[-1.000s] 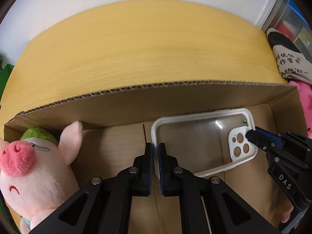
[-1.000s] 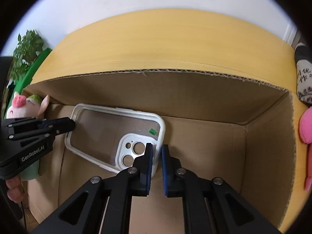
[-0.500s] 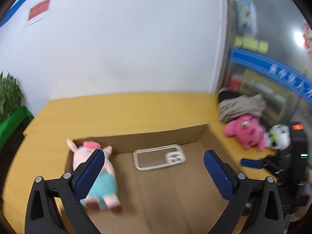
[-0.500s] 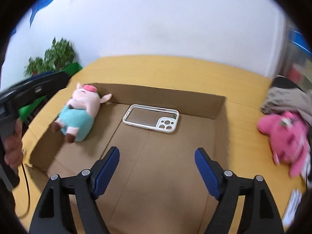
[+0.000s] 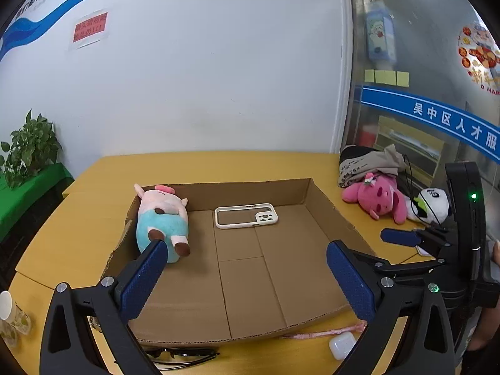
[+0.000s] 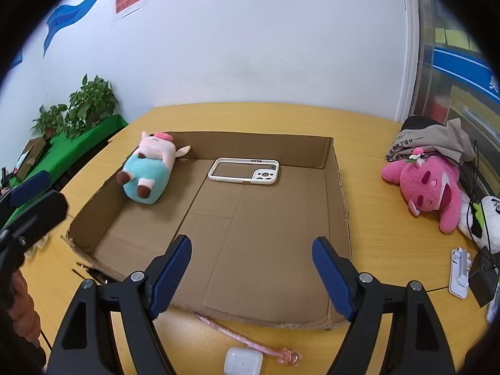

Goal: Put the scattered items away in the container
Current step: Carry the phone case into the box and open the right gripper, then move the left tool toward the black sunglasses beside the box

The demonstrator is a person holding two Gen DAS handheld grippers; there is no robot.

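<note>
An open cardboard box (image 5: 331, 218) (image 6: 339, 187) lies on the yellow table. Inside it, a white phone case (image 5: 247, 217) (image 6: 243, 172) lies flat near the far wall. A pink pig plush in teal (image 5: 162, 218) (image 6: 147, 178) lies at the far left corner. My left gripper (image 5: 245, 250) and right gripper (image 6: 251, 242) both hover over the box's near half, jaws wide open and holding nothing. On the table in front of the box are a white earbud case (image 5: 342, 345) (image 6: 243, 361), a pink pen (image 5: 325, 332) (image 6: 243, 334) and dark glasses (image 5: 178, 354).
To the right of the box lie a pink plush (image 6: 428, 187), a panda plush (image 5: 431, 206) and a pile of clothes (image 6: 437, 137). A white flat item (image 6: 459, 276) and a black adapter (image 6: 484, 276) sit at the right edge. A paper cup (image 5: 9, 312) stands near left.
Both grippers were shut on the phone case's ends. They have let go, opened wide, and pulled back and up out of the box. The case now lies flat on the box floor.
</note>
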